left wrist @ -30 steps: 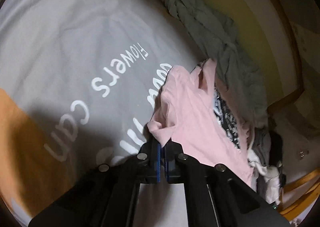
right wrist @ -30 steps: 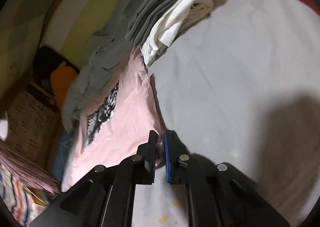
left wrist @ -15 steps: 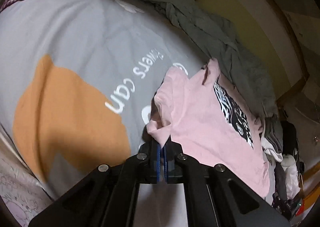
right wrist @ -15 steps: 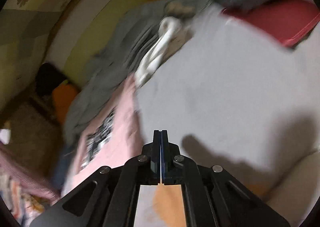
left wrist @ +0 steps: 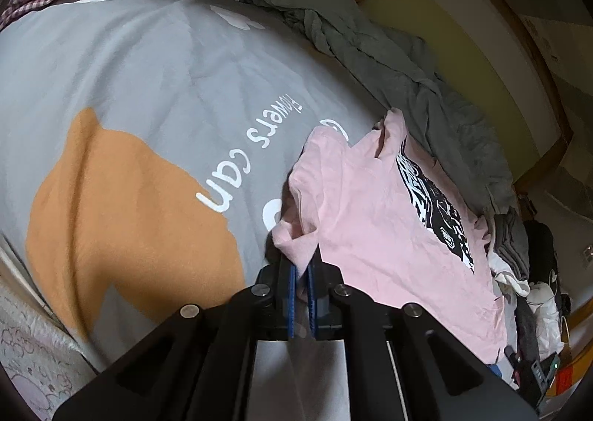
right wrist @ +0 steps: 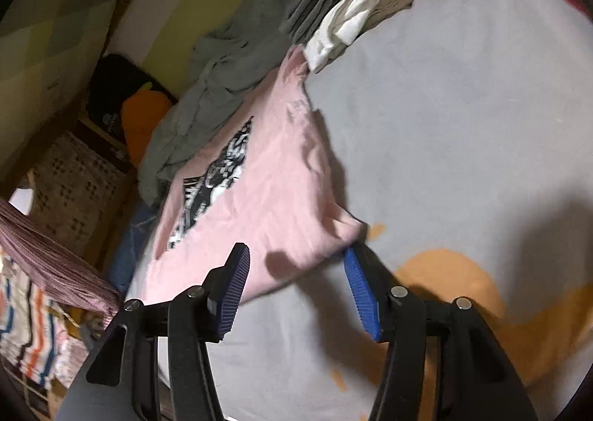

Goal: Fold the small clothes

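Pink T-shirt (left wrist: 370, 220) pinched by downward-tilted left gripper (left wrist: 301, 265) — right gripper (right wrist: 294, 285) just opened, empty.

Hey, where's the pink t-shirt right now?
The pink t-shirt lies on the grey bedspread beside the crumpled grey garment, one corner pinched in the left gripper.

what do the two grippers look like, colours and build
Both are alike. The left gripper and the right gripper have matte black angular bodies with open triangular cutouts, and round silver bolt heads along the finger arms. Each finger ends in a flat blue pad with fine ribbing. No cables or printed markings show, and no hand or sleeve is in view.
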Motion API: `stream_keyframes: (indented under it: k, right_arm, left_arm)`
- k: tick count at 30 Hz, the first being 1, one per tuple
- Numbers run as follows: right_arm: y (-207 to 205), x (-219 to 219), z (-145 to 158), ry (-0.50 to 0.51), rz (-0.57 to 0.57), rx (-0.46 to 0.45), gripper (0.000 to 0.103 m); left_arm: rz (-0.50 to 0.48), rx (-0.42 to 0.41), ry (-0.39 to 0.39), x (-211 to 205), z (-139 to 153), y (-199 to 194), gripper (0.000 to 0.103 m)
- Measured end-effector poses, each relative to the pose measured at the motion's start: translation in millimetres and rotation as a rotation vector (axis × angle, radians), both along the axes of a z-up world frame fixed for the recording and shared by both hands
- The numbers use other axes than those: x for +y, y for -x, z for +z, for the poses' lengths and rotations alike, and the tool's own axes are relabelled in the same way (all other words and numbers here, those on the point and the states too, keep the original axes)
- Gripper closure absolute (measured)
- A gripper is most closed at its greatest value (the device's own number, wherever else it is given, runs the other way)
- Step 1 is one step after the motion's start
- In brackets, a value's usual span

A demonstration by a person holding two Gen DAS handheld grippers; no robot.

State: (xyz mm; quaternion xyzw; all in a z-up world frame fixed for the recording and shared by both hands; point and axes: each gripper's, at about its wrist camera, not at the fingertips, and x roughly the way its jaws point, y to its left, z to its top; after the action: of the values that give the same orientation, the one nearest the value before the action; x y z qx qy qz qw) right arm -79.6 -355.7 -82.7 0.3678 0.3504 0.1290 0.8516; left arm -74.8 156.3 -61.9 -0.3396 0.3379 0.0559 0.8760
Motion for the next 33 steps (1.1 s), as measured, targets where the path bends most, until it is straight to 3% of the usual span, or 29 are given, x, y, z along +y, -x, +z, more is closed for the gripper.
stream_keyframes:
  k: [2, 3, 4, 5, 8, 10, 12, 14, 16, 19, 21, 27, 31, 33]
  right_arm:
    - [-10, -7, -4, -0.063, -0.014, 0.000, 0.051]
    - [-13, -12, -6, -0.078, -0.038, 0.004, 0.063]
    - [-16, -14, -8, -0.060, -0.078, 0.019, 0.089]
    - [-17, -15, -11, -0.041, -0.095, 0.034, 0.098]
    - [-2, -17, 1, -0.018, -0.143, -0.041, 0.099]
    - [19, -16, 24, 0.074, -0.190, -0.137, 0.100]
    - [43, -26, 42, 0.085, -0.243, -0.198, 0.100]
    - [62, -39, 50, 0.065, -0.277, -0.201, 0.100]
    - [71, -43, 55, 0.193, -0.304, -0.154, 0.100]
    - [58, -38, 40, 0.283, -0.282, -0.038, 0.100]
    - [50, -37, 28, 0.284, -0.284, 0.009, 0.099]
    - [55, -34, 29, 0.295, -0.257, -0.015, 0.100]
    - [80, -34, 45, 0.240, -0.261, -0.118, 0.100]
    - [93, -29, 52, 0.286, -0.262, -0.139, 0.100]
  left_arm:
    - [-0.003, -0.007, -0.005, 0, 0, -3, 0.097]
    - [-0.002, -0.005, -0.020, -1, 1, -5, 0.097]
    - [-0.001, 0.002, -0.048, -3, 2, -7, 0.098]
    - [-0.001, 0.008, -0.094, -7, 6, -9, 0.100]
    - [-0.009, -0.060, -0.200, -21, 22, 3, 0.101]
    - [-0.055, -0.142, -0.168, -25, 34, 15, 0.101]
    - [-0.095, -0.177, -0.151, -30, 44, 26, 0.101]
    - [-0.141, -0.159, -0.132, -36, 40, 29, 0.100]
    - [-0.174, -0.079, -0.112, -45, 22, 27, 0.100]
    - [-0.152, 0.011, -0.073, -45, -8, 21, 0.100]
    - [-0.141, -0.005, -0.039, -41, -4, 20, 0.100]
    - [-0.108, -0.063, -0.095, -40, 13, 30, 0.101]
    - [-0.070, -0.144, -0.128, -40, 36, 52, 0.101]
    - [-0.081, -0.152, -0.179, -42, 44, 56, 0.101]
